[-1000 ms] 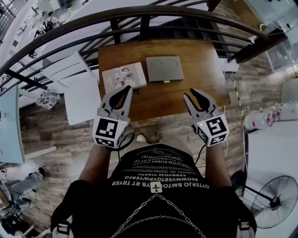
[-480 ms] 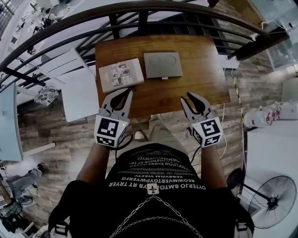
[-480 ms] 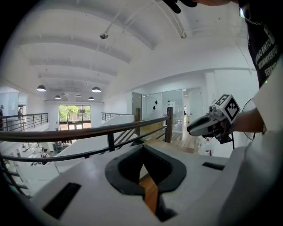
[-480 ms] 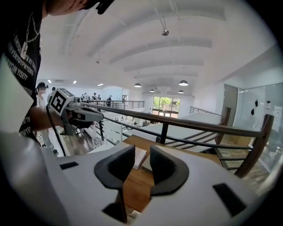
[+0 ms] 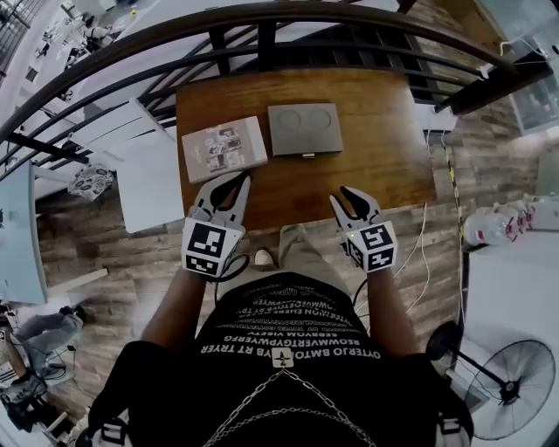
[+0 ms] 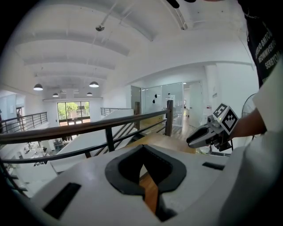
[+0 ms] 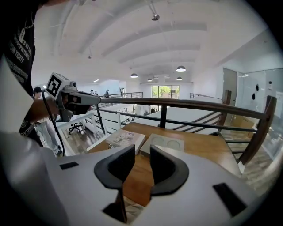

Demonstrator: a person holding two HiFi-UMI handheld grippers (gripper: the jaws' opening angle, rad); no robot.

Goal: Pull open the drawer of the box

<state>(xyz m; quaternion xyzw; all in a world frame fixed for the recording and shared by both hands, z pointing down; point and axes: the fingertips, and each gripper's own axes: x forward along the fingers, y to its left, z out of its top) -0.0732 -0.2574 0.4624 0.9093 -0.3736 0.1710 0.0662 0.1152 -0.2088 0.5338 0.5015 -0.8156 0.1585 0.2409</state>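
Observation:
A flat grey box (image 5: 304, 129) with two round dents in its lid lies on the wooden table (image 5: 384, 131); a small pull tab (image 5: 307, 155) shows at its near edge. The right gripper view shows this grey box (image 7: 163, 143) ahead, beyond the jaws. My left gripper (image 5: 236, 181) hovers over the table's near edge, short of the boxes, tips together and empty. My right gripper (image 5: 348, 195) hangs at the near edge, right of the box and apart from it, open with nothing between its fingers. Its jaws (image 7: 142, 152) frame bare wood.
A white printed box (image 5: 224, 147) lies left of the grey one. A dark railing (image 5: 262, 26) curves behind the table. A white table (image 5: 148, 175) stands at the left, a fan (image 5: 511, 388) at the lower right, and cables (image 5: 424, 236) trail on the floor.
Both grippers have drawn back toward my body, the right one more and slightly leftward. Nothing on the table has moved.

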